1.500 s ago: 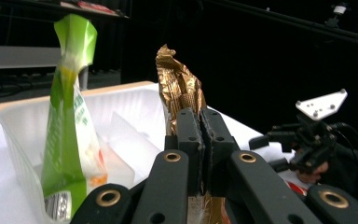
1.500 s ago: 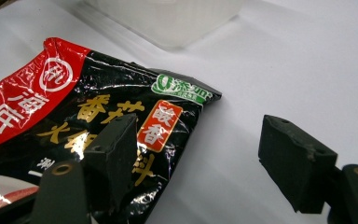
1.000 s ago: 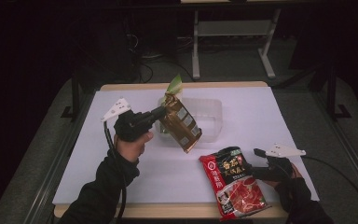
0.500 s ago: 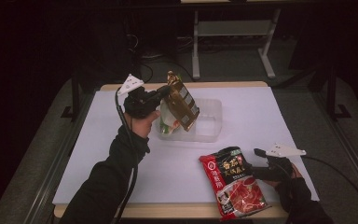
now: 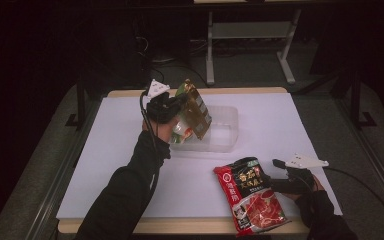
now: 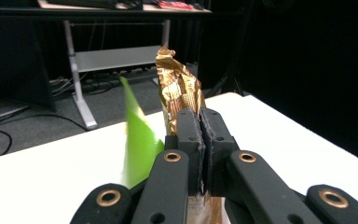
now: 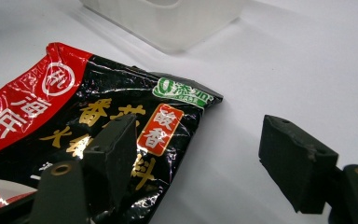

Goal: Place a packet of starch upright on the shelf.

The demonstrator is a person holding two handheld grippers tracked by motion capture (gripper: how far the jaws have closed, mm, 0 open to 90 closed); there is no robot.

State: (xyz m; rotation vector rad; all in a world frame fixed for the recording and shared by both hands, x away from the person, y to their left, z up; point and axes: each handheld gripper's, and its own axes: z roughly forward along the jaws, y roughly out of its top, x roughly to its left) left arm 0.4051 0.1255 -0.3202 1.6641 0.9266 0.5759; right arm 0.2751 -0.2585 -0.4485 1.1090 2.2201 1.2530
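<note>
High view showed your left gripper (image 5: 180, 102) jaws clamped on a gold packet (image 5: 196, 107) above the clear tub (image 5: 225, 132); your right gripper (image 5: 274, 179) jaws stood apart beside the red pouch (image 5: 247, 195).

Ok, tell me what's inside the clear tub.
The left gripper holds a gold packet over the clear tub, with a green-and-white pouch reaching into it. The tub's right half looks bare; the packets hide its left floor.

white table (image 5: 290, 130) | grey metal stand (image 5: 250, 35) behind | floor cables (image 5: 180, 62)
</note>
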